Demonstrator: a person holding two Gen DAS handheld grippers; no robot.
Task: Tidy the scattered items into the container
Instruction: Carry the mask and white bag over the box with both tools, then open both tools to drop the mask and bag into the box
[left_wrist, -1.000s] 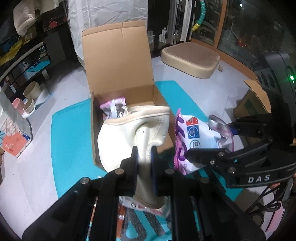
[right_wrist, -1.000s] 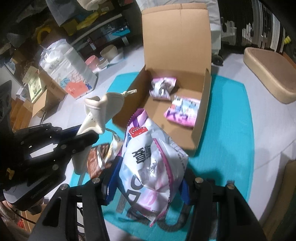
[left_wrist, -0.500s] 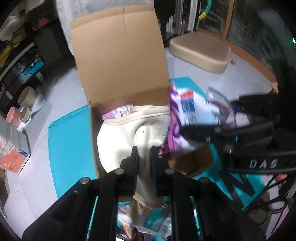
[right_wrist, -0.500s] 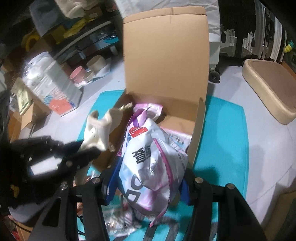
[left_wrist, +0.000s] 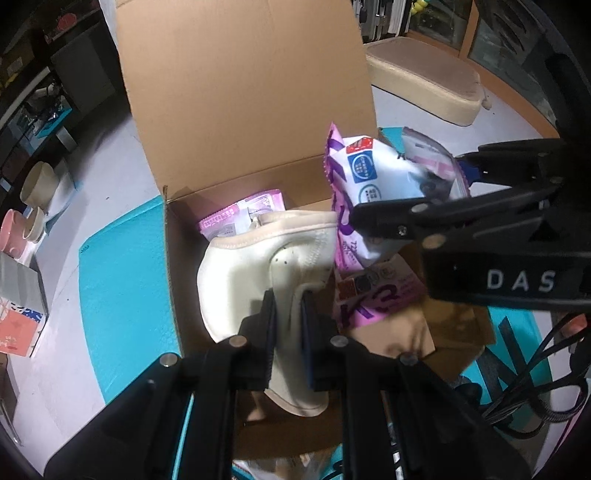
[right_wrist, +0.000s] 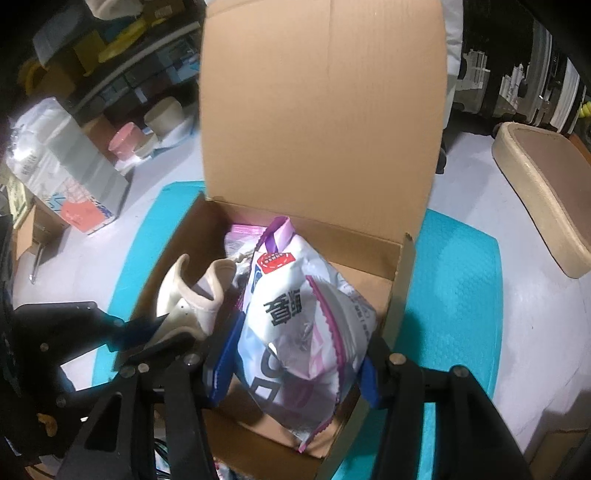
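Cream fabric brace (left_wrist: 255, 266), soft and limp: my left gripper (left_wrist: 287, 325) pinches its middle tight, over the cardboard box (left_wrist: 173, 258) just ahead. Crinkly snack bag (right_wrist: 306, 317), light and slippery: my right gripper (right_wrist: 295, 369) clamps its sides half-wide.

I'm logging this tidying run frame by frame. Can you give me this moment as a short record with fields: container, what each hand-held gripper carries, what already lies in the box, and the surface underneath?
container: brown cardboard box, lid flap upright
left hand-held gripper: shut on a cream fabric brace, held over the box
right hand-held gripper: shut on a white and purple snack bag, held over the box
already in the box: two pink snack packets
surface: teal mat under the box
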